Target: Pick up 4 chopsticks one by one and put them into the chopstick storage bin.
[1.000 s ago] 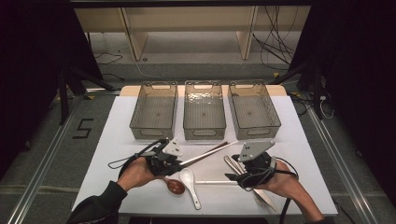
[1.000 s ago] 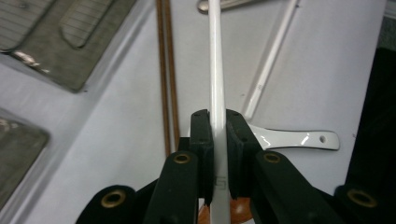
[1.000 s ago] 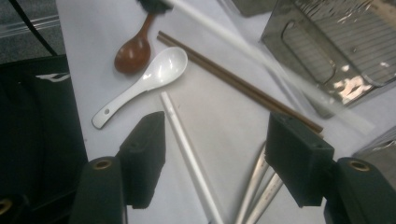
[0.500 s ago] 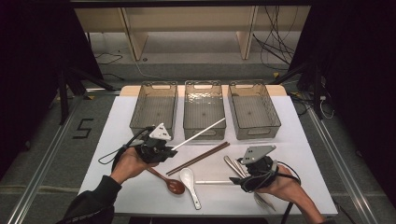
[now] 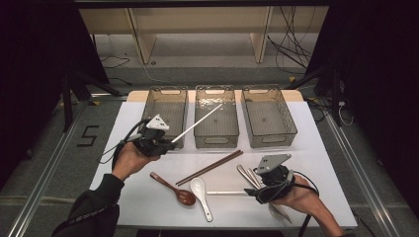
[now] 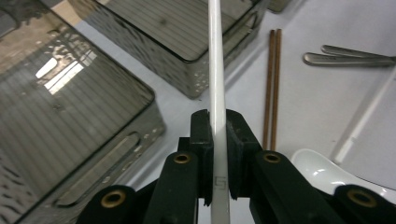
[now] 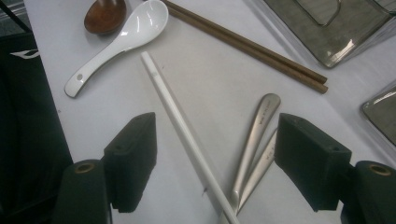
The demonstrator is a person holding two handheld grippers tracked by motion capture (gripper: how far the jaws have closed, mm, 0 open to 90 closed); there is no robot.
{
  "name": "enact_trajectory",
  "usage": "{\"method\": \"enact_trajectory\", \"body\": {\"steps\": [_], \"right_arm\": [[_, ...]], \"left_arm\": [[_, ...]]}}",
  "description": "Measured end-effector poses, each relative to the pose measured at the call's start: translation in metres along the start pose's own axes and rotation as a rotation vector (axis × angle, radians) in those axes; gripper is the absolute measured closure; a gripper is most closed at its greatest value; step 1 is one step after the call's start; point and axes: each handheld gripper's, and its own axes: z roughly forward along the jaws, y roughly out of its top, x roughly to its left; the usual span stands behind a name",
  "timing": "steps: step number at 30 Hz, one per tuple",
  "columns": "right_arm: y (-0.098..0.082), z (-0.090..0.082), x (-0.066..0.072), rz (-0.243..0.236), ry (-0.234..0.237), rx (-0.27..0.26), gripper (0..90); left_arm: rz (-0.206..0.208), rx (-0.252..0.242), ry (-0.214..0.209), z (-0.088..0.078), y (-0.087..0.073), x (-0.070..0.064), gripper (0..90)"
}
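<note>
My left gripper [image 5: 169, 143] [image 6: 218, 125] is shut on a white chopstick [image 5: 197, 123] [image 6: 216, 56]. It holds the stick in the air, and the tip reaches over the middle grey bin [image 5: 216, 140]. Near the table's front right, my right gripper [image 5: 257, 188] [image 7: 219, 158] is open; its jaws have just been opening. A second white chopstick [image 5: 225, 192] [image 7: 180, 123] lies flat on the table between them, untouched. Two metal spoons [image 5: 245, 174] [image 7: 254, 140] lie beside it.
Three grey bins stand in a row at the back: left [image 5: 164, 90], middle, right [image 5: 269, 140]. A pair of brown chopsticks [image 5: 210, 168] [image 7: 247, 46], a white soup spoon [image 5: 201, 195] [image 7: 126, 37] and a brown wooden spoon [image 5: 175, 190] lie mid-table.
My left gripper has lifted the white chopstick off the table and carried it left and back toward the bins. The right hand has stayed in place.
</note>
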Motion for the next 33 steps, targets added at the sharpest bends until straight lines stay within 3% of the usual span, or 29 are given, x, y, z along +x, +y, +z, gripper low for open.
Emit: {"method": "enact_trajectory", "body": {"steps": [9,19,33], "right_arm": [[-0.001,0.001,0.0,-0.003,0.005,0.008,29.6],[0.0,0.002,0.0,-0.004,0.012,0.014,28.7],[-0.001,0.003,0.001,-0.014,0.013,0.027,28.8]], "left_arm": [[-0.076,0.004,0.083,0.0,0.011,0.036,82.5],[-0.178,0.022,0.126,0.014,0.012,0.072,82.5],[-0.273,0.06,0.167,0.033,0.004,0.103,82.4]]}}
